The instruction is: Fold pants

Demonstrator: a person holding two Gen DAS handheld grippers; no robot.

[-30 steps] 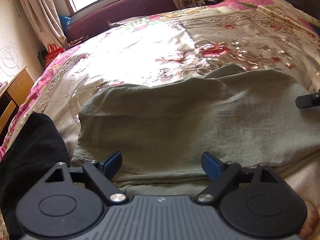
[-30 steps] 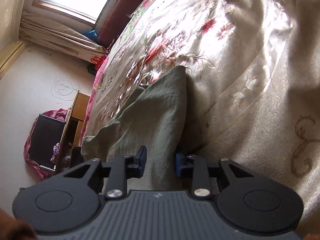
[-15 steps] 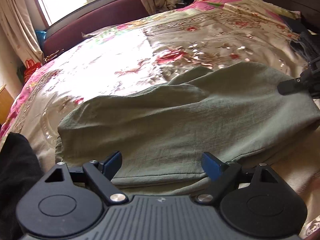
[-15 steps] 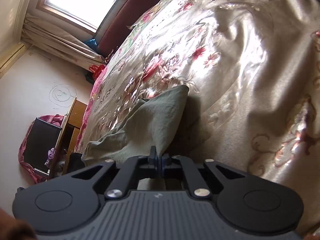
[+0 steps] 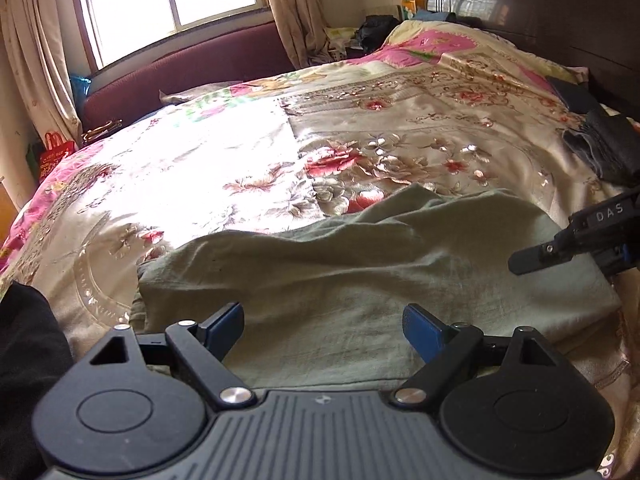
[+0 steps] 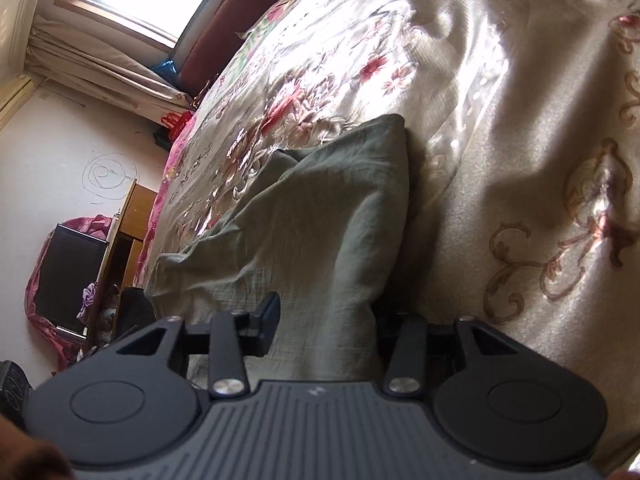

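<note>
The grey-green pants lie folded in a wide slab on the flowered bedspread. My left gripper is open just above their near edge, holding nothing. My right gripper is open; its left finger rests on top of the pants, and the right finger is hidden under or behind the cloth's right edge. In the left wrist view the right gripper's finger shows at the pants' right end.
Dark clothes lie at the bed's right side near the dark headboard. Black cloth sits at the near left. A maroon bench stands under the window. A wooden desk and dark screen stand left of the bed.
The right gripper shut on the pants' right edge half a second ago and has now opened. The left gripper has lifted and swung its view to the right, staying open.
</note>
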